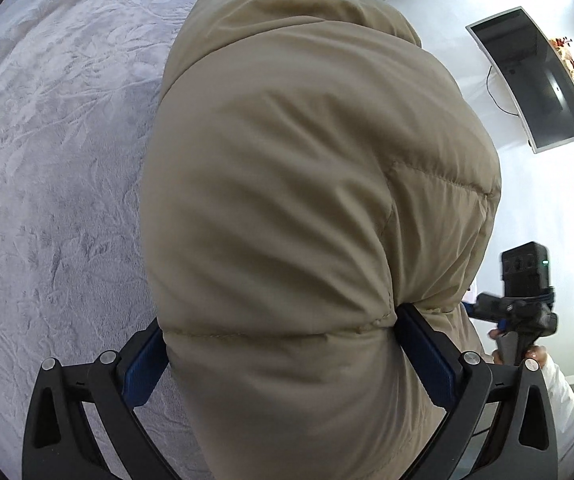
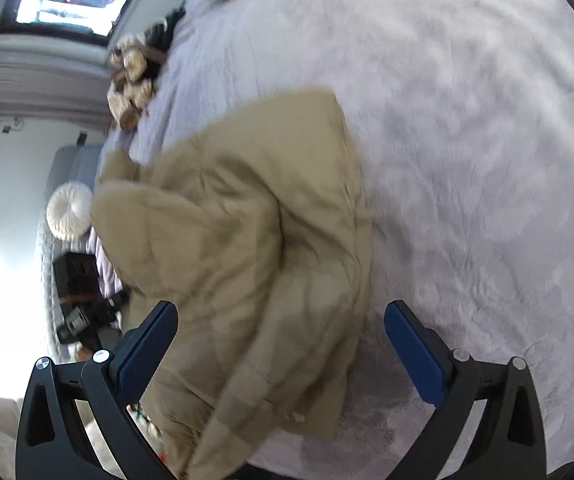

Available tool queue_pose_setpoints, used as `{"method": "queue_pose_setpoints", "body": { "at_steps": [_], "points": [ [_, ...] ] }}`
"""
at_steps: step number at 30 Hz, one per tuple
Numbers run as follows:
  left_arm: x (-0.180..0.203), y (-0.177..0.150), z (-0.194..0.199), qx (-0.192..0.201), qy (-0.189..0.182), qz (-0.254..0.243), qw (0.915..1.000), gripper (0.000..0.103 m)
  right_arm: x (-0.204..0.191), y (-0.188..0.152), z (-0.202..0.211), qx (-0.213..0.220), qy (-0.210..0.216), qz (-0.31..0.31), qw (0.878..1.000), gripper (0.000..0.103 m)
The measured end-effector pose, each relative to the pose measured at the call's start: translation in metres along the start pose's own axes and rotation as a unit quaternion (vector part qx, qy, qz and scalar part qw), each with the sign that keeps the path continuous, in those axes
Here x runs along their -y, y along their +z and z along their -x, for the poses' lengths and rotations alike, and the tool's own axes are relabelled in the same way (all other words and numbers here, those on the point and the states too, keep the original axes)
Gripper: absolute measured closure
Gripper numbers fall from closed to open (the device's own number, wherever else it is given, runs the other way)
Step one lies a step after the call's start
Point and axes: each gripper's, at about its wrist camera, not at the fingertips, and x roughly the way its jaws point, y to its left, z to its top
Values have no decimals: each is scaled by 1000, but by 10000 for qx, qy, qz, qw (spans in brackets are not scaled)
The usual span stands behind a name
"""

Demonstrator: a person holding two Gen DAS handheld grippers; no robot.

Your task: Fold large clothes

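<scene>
**Tan puffer between my left fingers, right fingers spread above it**

My left fingers (image 1: 281, 322) stand at their widest, and the tan quilted puffer jacket (image 1: 307, 160) fills the whole gap, its fabric touching both blue pads and creasing at the right one. I cannot tell whether the pads are pressing on it or only resting against it. From here the jacket's long axis runs straight away from me along my fingers, its far end pointing at the top of the view. The pale lilac embossed bed cover (image 1: 47, 160) lies to its left.

My right fingers (image 2: 283, 308) are spread wide and grip nothing. In this blurred view the jacket (image 2: 247, 220) lies on the bed (image 2: 467, 160) near its left edge, running lengthwise from under my left pad up and away.
</scene>
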Motion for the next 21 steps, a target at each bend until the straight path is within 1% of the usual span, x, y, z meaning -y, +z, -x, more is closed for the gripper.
{"method": "queue_pose_setpoints", "body": {
  "at_steps": [3, 8, 11, 14, 17, 21],
  "points": [
    [1, 7, 2, 2, -54, 62, 10000, 0, 10, 5, -22, -323, 112, -23, 9994, 0],
    [-5, 8, -2, -13, -202, 153, 9997, 0, 20, 20, -56, -747, 612, -2, 9953, 0],
    [-8, 9, -5, -29, -279, 193, 9994, 0, 26, 32, -70, -829, 1029, -100, 9912, 0],
    [-12, 9, -7, -7, -280, 245, 9993, 0, 24, 37, -81, -865, 1303, -86, 9876, 0],
    [-12, 6, -6, 51, -173, 263, 9995, 0, 20, 39, -90, -950, 1308, -64, 9868, 0],
    [-1, 3, -4, 87, 42, 313, 9995, 0, 21, 38, -90, -892, 1303, -188, 9873, 0]
  ]
}}
